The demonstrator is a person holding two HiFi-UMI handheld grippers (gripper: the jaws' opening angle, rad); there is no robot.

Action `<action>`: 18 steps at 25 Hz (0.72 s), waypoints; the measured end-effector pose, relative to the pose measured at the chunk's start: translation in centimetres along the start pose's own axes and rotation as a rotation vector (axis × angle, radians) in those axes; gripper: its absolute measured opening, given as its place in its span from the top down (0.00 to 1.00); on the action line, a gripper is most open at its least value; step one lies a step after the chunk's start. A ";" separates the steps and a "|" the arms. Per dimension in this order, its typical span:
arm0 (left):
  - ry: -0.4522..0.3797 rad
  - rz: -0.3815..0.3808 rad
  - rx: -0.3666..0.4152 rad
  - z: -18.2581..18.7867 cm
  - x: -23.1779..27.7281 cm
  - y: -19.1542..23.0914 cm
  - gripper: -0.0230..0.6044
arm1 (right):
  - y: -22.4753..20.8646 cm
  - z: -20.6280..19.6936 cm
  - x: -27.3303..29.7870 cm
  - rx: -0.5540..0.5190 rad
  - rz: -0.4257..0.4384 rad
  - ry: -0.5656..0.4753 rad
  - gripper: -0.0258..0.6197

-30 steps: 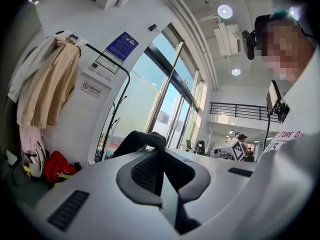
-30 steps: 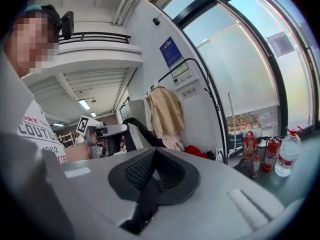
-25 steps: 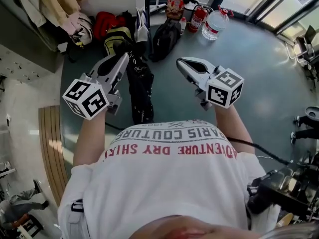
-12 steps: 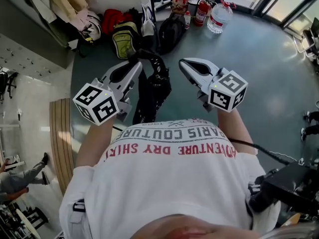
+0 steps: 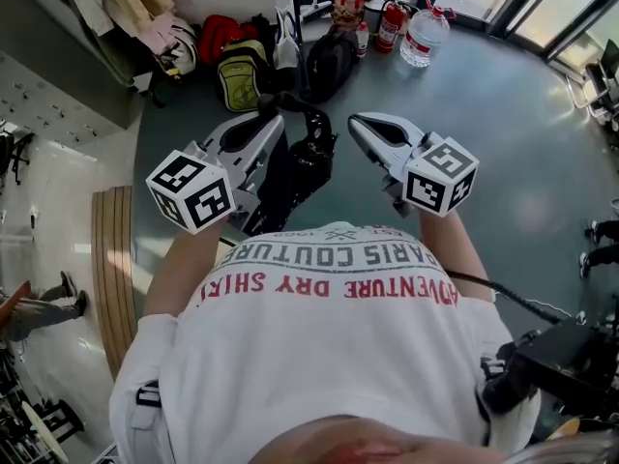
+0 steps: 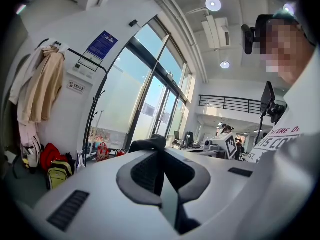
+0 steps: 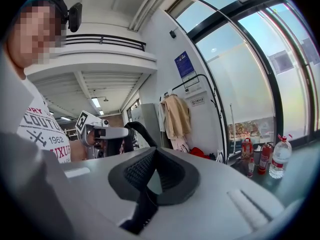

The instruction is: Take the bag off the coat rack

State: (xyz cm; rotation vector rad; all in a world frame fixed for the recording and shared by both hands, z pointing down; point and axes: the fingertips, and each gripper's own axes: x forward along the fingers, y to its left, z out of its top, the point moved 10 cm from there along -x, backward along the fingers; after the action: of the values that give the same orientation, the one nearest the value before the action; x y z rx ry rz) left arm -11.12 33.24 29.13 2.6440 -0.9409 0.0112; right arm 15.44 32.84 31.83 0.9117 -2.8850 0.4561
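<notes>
Black bag [image 5: 302, 162] is dangling by its strap from the left gripper [image 5: 275, 118], whose jaws are pinching together on that strap. It's hanging just below the tips, between the two tools. The right gripper [image 5: 356, 124] is hovering beside it, jaws pressed together on nothing. The coat rack [image 6: 91, 118] is standing well beyond, against the wall.

Daylight poured in through the tall windows [image 6: 150, 99], bright and slightly washed out at the glass. Round ceiling lamps [image 6: 212, 4] glowed overhead. In the head view the grey floor [image 5: 503, 143] carried a soft pale sheen. Both gripper views bent hard at the edges, corners gone black, near foreground soft. The black bag [image 5: 300, 162] showed almost no detail.
</notes>
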 end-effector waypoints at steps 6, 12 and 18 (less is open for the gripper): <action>0.003 0.004 -0.017 0.1 -0.1 0.3 0.93 | 0.0 0.3 0.4 -0.004 0.010 0.016 0.96; 0.009 0.008 -0.002 0.4 -0.4 -0.4 0.93 | 0.3 0.7 0.5 -0.015 0.030 0.013 0.96; 0.020 0.009 0.015 0.7 -0.4 -0.8 0.93 | 0.2 0.7 0.9 -0.012 0.044 0.001 0.96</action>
State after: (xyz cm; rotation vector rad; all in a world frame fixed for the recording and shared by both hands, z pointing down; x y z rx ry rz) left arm -11.06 33.88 28.21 2.6482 -0.9497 0.0470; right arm 14.65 32.26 31.22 0.8481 -2.9089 0.4422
